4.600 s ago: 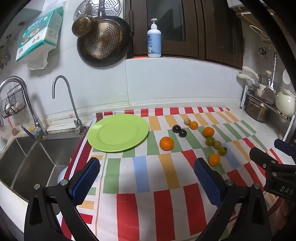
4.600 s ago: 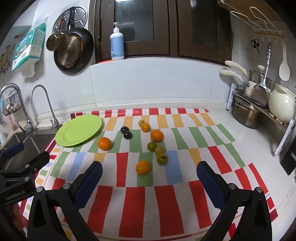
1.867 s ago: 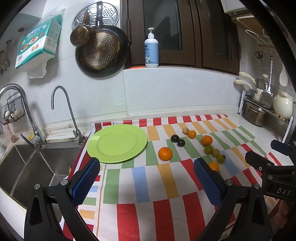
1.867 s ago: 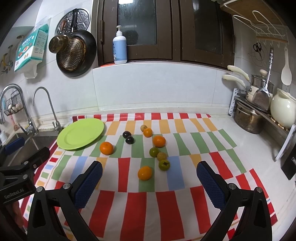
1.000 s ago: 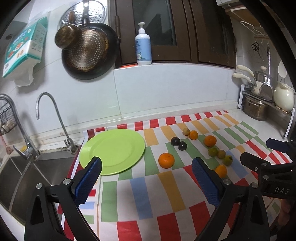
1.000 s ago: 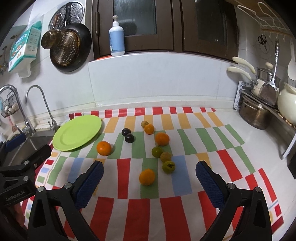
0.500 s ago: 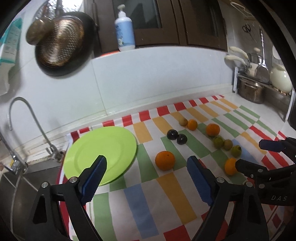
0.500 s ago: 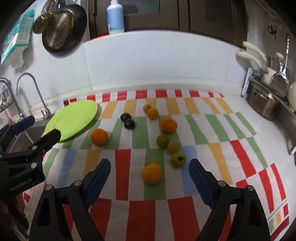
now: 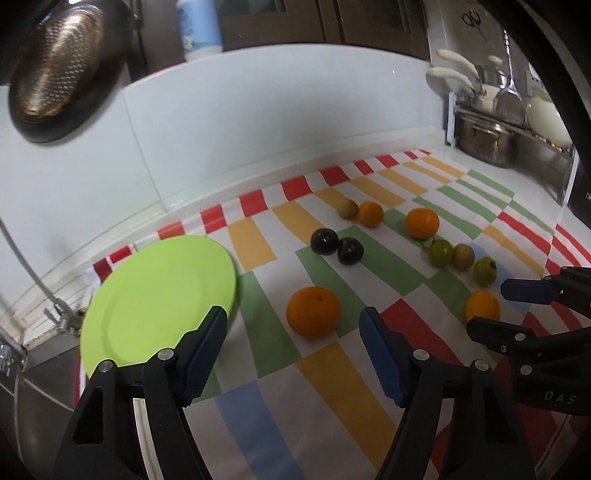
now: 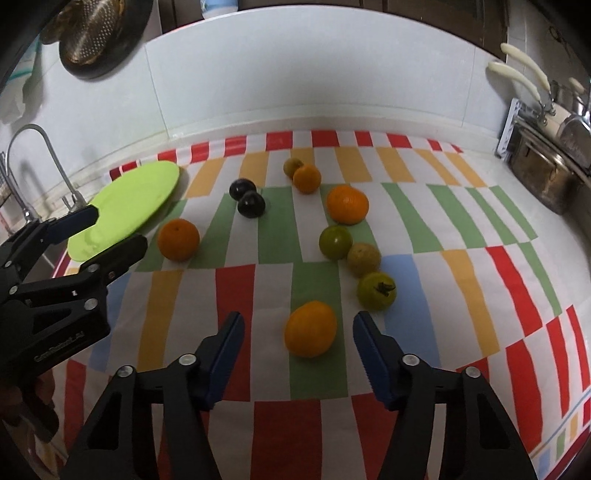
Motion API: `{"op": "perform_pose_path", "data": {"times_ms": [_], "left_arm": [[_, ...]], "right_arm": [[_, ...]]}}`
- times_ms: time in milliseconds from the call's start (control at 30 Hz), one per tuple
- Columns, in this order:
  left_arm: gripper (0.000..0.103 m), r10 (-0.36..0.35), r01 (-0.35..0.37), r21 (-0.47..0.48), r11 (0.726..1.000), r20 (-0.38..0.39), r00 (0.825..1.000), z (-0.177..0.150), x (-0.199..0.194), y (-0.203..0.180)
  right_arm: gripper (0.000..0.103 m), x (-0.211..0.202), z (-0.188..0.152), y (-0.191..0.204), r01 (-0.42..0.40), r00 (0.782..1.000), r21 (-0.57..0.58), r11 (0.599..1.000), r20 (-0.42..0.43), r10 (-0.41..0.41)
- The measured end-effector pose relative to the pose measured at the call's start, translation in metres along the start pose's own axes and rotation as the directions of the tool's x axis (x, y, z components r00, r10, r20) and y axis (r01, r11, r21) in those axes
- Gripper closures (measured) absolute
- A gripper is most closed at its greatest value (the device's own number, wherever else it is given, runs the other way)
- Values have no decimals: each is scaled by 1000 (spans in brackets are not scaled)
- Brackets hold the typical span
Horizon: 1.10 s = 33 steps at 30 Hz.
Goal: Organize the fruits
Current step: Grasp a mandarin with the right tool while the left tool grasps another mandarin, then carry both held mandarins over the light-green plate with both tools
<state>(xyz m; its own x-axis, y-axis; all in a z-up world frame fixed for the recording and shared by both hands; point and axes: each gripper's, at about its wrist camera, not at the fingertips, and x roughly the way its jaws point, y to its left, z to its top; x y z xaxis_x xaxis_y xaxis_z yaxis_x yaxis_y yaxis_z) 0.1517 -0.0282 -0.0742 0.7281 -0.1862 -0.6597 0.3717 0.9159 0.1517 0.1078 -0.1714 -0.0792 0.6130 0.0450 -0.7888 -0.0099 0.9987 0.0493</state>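
On the striped cloth (image 9: 258, 391) a large orange (image 9: 313, 312) lies just ahead of my left gripper (image 9: 291, 325), whose jaws are closing, the pads clear of it. A lime green plate (image 9: 155, 295) lies to its left. In the right wrist view a smaller orange (image 10: 310, 328) lies between the tips of my right gripper (image 10: 298, 325); these jaws are closing too, with gaps on both sides. Two dark plums (image 10: 247, 197), more oranges (image 10: 347, 205) and green fruits (image 10: 335, 242) lie farther back. The left gripper (image 10: 118, 227) shows beside the plate (image 10: 129, 206).
A tap (image 10: 48, 158) and sink are left of the plate. A steel pot (image 9: 484, 142) and utensils stand at the right end of the counter. A pan with a strainer (image 9: 51, 74) hangs on the tiled wall. A pump bottle (image 9: 197, 29) stands on the ledge.
Both grippers have sunk and moved in toward the fruits. Both pairs of jaws have narrowed. The fruits and the plate have not moved.
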Motion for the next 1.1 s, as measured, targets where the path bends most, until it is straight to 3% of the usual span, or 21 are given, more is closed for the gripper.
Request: {"op": "perform_pose_path", "data": {"times_ms": [467, 600, 800, 1100], "left_arm": [[48, -63, 65, 23, 998, -83, 995, 5, 42, -8], [50, -64, 66, 12, 998, -97, 993, 6, 47, -6], [61, -98, 93, -42, 995, -125, 987, 5, 54, 0], [61, -92, 82, -106, 991, -99, 991, 4, 30, 13]], "right_arm": [[70, 24, 0, -5, -8, 999, 14, 1000, -52, 8], [70, 26, 4, -7, -22, 999, 14, 1000, -43, 22], [70, 28, 16, -5, -48, 999, 7, 999, -10, 48], [70, 23, 28, 5, -94, 995, -27, 995, 23, 95]]}}
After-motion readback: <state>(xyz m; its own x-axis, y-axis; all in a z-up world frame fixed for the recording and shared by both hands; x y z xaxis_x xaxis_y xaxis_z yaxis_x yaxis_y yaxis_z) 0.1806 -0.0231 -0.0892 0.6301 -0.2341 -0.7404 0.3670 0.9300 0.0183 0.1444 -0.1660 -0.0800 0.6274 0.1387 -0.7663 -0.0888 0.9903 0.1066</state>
